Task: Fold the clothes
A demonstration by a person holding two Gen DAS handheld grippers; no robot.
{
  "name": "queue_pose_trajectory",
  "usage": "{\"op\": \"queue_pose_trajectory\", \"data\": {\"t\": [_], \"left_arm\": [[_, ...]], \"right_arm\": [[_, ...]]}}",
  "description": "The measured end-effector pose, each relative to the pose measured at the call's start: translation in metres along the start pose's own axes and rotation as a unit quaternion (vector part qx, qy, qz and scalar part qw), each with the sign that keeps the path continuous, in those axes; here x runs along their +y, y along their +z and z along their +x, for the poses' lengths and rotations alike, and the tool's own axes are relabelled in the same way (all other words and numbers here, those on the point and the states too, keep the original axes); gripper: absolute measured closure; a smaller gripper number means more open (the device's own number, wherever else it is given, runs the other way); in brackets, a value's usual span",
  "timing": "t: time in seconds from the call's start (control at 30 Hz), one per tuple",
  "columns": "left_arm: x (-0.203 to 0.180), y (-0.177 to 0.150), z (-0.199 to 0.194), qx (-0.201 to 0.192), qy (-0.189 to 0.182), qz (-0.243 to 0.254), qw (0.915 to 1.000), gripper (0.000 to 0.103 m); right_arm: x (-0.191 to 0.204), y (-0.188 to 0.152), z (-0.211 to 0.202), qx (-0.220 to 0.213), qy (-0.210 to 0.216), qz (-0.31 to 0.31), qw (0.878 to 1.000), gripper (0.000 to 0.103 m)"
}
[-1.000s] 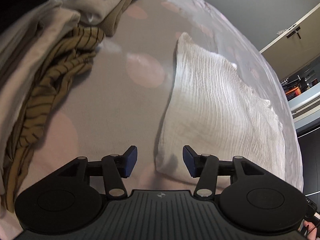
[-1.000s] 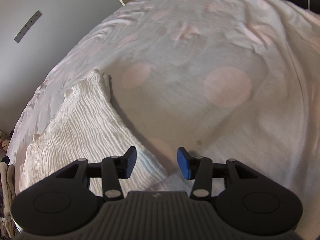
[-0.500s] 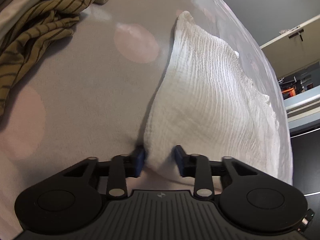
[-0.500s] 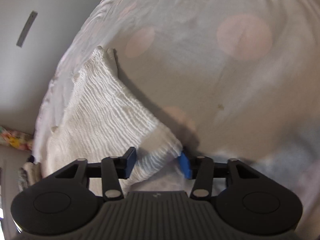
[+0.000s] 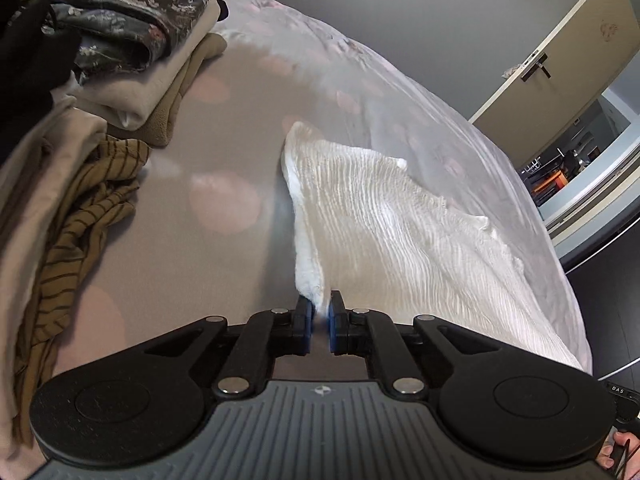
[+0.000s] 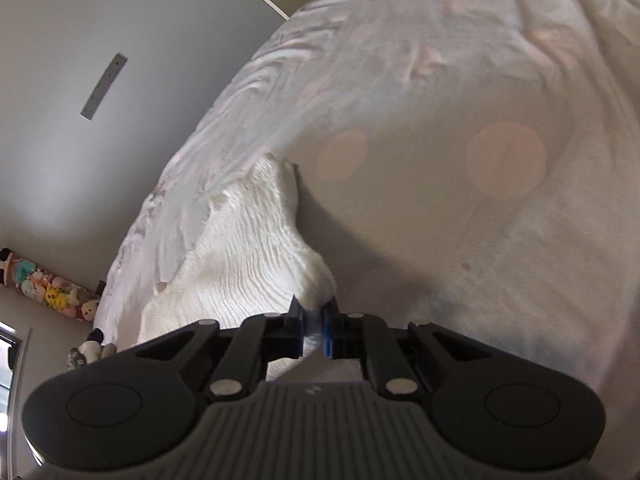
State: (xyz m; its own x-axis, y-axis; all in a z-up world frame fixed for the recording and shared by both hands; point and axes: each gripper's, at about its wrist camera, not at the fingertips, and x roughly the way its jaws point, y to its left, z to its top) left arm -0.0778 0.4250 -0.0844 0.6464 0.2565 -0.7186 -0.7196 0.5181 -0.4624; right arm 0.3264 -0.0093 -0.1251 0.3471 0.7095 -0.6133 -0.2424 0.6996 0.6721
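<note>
Each hand-held gripper [image 5: 319, 317] [image 6: 312, 322] clenched on a white crinkled garment [image 5: 384, 236] corner, pinched tips hidden, probably hem.

The pinched corners of the white cloth [image 5: 384, 216] are hidden between tool pads.

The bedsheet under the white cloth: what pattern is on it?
The bedsheet is pale grey with big soft pink dots, showing best in the left wrist view.
</note>
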Motion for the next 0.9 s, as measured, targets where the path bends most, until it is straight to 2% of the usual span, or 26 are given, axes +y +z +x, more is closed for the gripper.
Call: {"op": "queue_pose_trajectory", "data": {"t": [0.13, 0.27, 0.43, 0.53, 0.63, 0.77, 0.87, 0.9], "left_arm": [[-0.007, -0.009, -0.023, 0.023, 0.016, 0.019, 0.9994, 0.097], [-0.004, -0.024, -0.028, 0.052, 0.035, 0.021, 0.9978, 0.097], [-0.002, -0.034, -0.011, 0.076, 0.063, 0.043, 0.9942, 0.097], [0.003, -0.041, -0.001, 0.088, 0.072, 0.044, 0.9926, 0.097], [0.009, -0.045, 0.009, 0.111, 0.075, 0.031, 0.9905, 0.095], [0.015, -0.048, 0.01, 0.125, 0.081, 0.014, 0.9886, 0.093], [0.016, -0.051, 0.004, 0.121, 0.09, 0.01, 0.9885, 0.086], [0.015, -0.052, 0.001, 0.115, 0.095, 0.011, 0.9888, 0.082]], "right_arm": [[0.006, -0.003, -0.033, -0.006, -0.002, -0.013, 1.0, 0.093], [-0.001, -0.017, -0.053, 0.012, -0.018, -0.031, 0.999, 0.093], [0.0, -0.029, -0.052, 0.023, -0.043, -0.063, 0.997, 0.093], [0.008, -0.036, -0.037, 0.047, -0.079, -0.104, 0.99, 0.092], [0.012, -0.039, -0.022, 0.078, -0.105, -0.133, 0.982, 0.085], [0.01, -0.039, -0.009, 0.109, -0.13, -0.128, 0.977, 0.079], [0.012, -0.042, -0.017, 0.087, -0.138, -0.138, 0.977, 0.077], [0.014, -0.043, -0.022, 0.074, -0.137, -0.143, 0.977, 0.069]]}}
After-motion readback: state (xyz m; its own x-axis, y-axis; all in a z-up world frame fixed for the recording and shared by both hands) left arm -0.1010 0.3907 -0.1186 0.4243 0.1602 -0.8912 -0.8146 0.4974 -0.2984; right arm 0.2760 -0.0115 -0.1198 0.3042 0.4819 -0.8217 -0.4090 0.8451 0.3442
